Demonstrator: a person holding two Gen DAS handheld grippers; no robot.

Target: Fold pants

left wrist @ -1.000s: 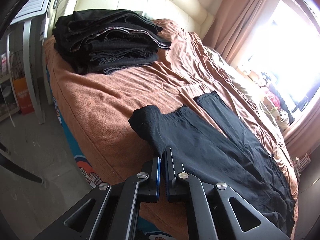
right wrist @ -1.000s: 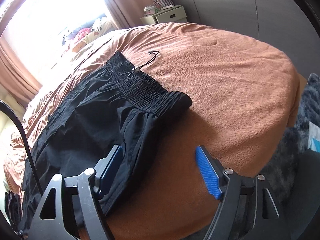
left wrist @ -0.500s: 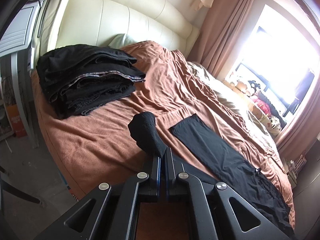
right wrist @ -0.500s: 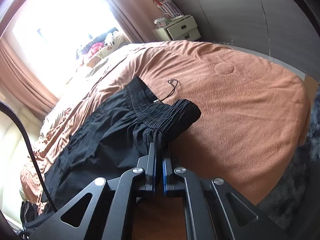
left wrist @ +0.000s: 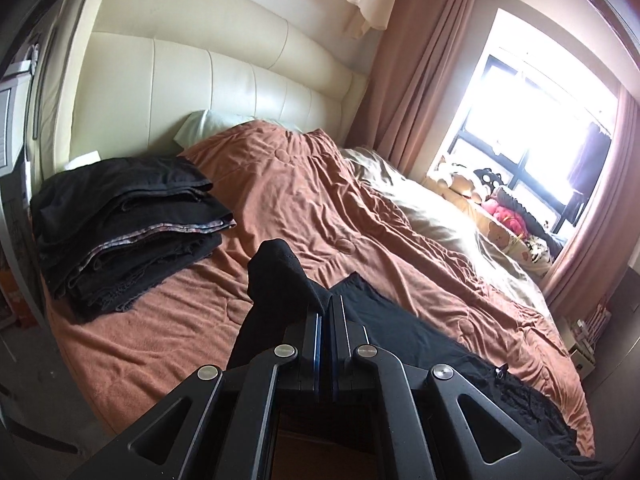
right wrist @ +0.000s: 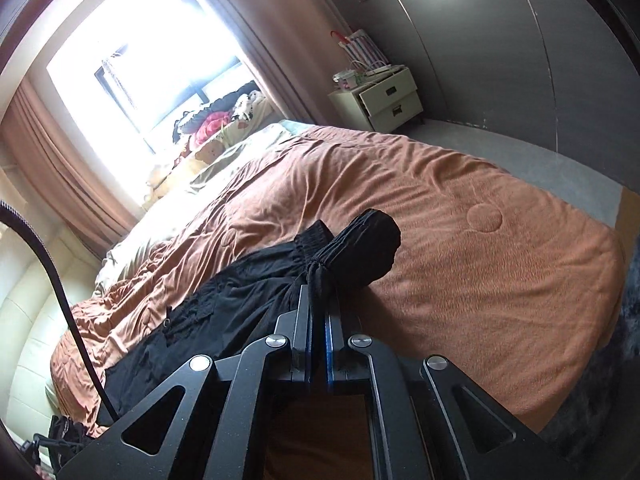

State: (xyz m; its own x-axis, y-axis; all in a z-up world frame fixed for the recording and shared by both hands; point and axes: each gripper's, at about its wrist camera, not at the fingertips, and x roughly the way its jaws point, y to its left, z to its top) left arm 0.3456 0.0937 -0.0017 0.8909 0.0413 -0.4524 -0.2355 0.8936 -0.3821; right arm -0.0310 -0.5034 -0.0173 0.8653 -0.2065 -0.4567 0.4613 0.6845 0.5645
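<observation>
Black pants [left wrist: 404, 340] lie along the near side of a bed with a brown cover [left wrist: 320, 208]. My left gripper [left wrist: 326, 300] is shut on the hem of the near pant leg [left wrist: 276, 276] and holds it lifted above the bed; the other leg stays flat. My right gripper [right wrist: 318, 294] is shut on the elastic waistband [right wrist: 360, 250] of the pants [right wrist: 224, 308] and holds that corner raised over the bed cover [right wrist: 460, 240].
A stack of folded dark clothes [left wrist: 124, 224] sits near the cream headboard [left wrist: 208, 92]. A beige quilt [left wrist: 440, 216] and plush toys [left wrist: 500, 204] lie by the window. A white nightstand [right wrist: 380, 98] stands by the dark wardrobe [right wrist: 520, 40]. A black cable [right wrist: 60, 300] crosses the right view.
The right gripper closed on the waistband and lifted it. The left gripper raised the leg hem off the bed. Both views have tilted up, and the pants bunch under the grippers.
</observation>
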